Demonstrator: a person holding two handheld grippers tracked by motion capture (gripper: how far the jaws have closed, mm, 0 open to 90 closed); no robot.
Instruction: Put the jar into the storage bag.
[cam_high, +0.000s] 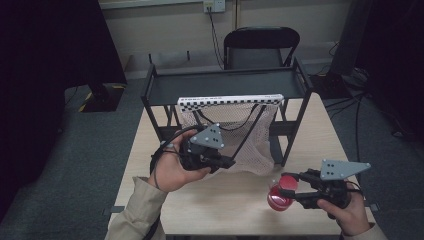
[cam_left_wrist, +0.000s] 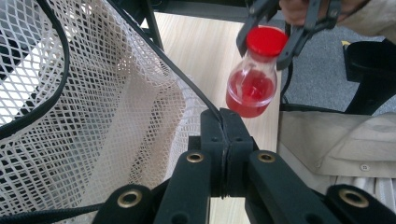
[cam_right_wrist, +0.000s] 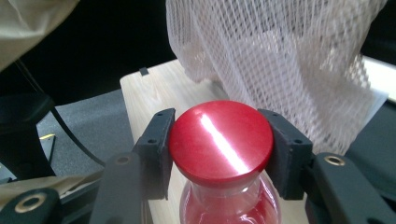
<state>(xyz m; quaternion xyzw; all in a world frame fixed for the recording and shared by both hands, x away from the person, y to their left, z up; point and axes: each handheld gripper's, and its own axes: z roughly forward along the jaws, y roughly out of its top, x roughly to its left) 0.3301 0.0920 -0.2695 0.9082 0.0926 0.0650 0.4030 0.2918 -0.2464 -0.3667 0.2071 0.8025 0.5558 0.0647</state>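
A small clear bottle (cam_high: 278, 199) of red liquid with a red cap (cam_right_wrist: 220, 140) stands tilted over the table's front right. My right gripper (cam_high: 287, 187) is shut on the cap, one jaw on each side. The left gripper view shows that bottle (cam_left_wrist: 251, 84) a short way from the net. A white mesh bag (cam_high: 250, 145) hangs from a checkered bar (cam_high: 230, 100). Its rim is a black cord (cam_left_wrist: 154, 56). My left gripper (cam_high: 230, 162) is shut on that cord at the bag's front, and its jaws meet around it in the left gripper view (cam_left_wrist: 224, 122).
The bag hangs on a black metal rack (cam_high: 225, 82) at the back of the wooden table (cam_high: 225, 205). A black folding chair (cam_high: 260, 45) stands behind the rack. Mesh (cam_right_wrist: 280, 56) hangs just beyond the bottle. A beige sleeve (cam_left_wrist: 336, 140) lies near the table edge.
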